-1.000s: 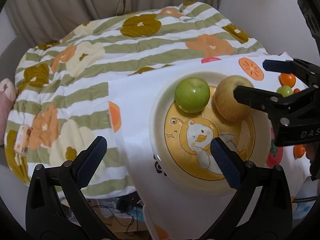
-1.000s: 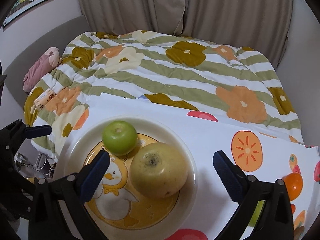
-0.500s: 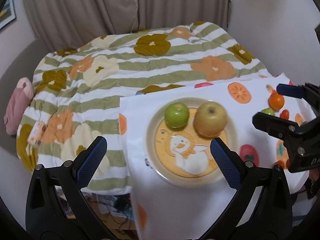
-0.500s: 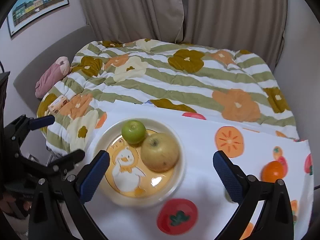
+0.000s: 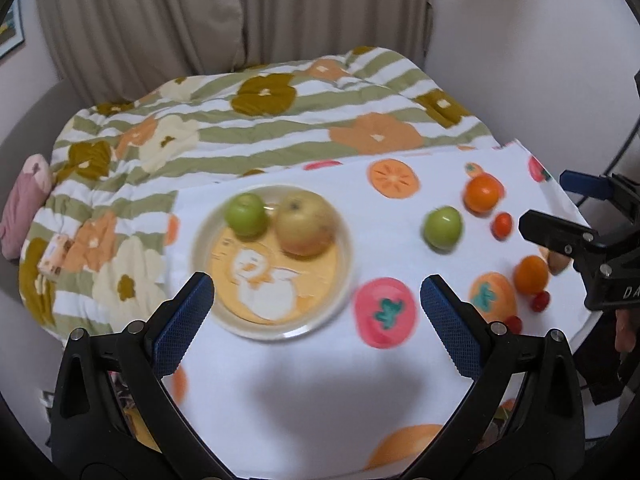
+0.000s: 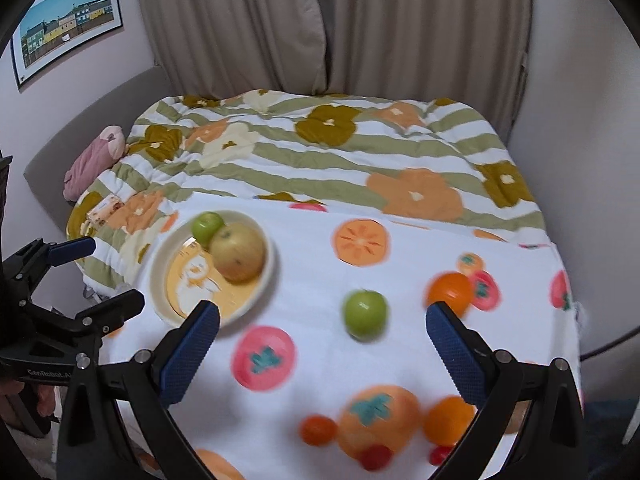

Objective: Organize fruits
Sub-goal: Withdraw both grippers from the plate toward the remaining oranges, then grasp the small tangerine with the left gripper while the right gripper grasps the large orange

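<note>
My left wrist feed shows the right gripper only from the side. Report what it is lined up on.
Observer: The right gripper is open and empty. The loose green apple lies on the tablecloth ahead, between its finger lines.
Operator: Report any fruit my own finger hides.
Observer: A small orange-red fruit lies left of the printed persimmon. I cannot find it in your view.
Operator: Place my gripper from outside.
Observer: The left gripper, open and empty, stands left of the plate.
</note>
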`<state>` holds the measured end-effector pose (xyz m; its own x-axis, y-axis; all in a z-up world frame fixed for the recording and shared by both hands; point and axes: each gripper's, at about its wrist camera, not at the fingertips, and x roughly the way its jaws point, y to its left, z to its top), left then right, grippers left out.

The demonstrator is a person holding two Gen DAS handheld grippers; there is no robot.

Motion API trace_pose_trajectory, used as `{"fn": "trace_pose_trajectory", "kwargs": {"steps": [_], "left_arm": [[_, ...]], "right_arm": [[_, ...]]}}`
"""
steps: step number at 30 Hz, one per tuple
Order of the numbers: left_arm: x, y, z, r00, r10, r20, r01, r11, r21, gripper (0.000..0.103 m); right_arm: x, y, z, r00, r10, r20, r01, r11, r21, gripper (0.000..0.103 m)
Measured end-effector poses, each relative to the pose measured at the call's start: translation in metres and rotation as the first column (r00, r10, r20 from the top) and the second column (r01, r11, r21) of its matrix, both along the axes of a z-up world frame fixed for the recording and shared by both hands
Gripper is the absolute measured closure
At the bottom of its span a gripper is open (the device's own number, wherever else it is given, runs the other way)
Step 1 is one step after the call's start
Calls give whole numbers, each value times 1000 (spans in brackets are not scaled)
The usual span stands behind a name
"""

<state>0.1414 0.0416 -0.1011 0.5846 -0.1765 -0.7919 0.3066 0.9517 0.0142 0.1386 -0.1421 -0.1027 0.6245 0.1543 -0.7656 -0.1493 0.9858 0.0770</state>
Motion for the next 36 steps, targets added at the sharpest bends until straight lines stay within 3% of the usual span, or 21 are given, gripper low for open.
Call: {"fn": "trace_pose_trajectory", "kwargs": {"steps": [6, 11, 22, 33, 36], "left_arm": [[-24, -44, -17, 999, -19, -40, 18, 1000, -4, 0], [-39, -73, -40, 996, -23, -89, 22, 1000, -13, 0], [-61, -123, -98, 985, 8, -173, -7, 1000, 8, 0], [-65, -139, -128, 987, 9, -163, -2, 999, 46, 24], [-65, -143, -131, 988, -2, -153, 10, 998, 54, 29]], "right_arm": [[-25, -42, -13, 1000, -8, -17, 7, 999, -40, 0], [-41, -71, -32, 999, -3, -41, 2, 1000, -18, 0], [-61, -104, -96, 992, -2, -127, 5, 1000, 28, 0], [-60, -121, -135, 988, -23, -154, 37, 996, 85, 0], [-58, -122, -140, 986, -18, -166, 35, 995, 96, 5]]}}
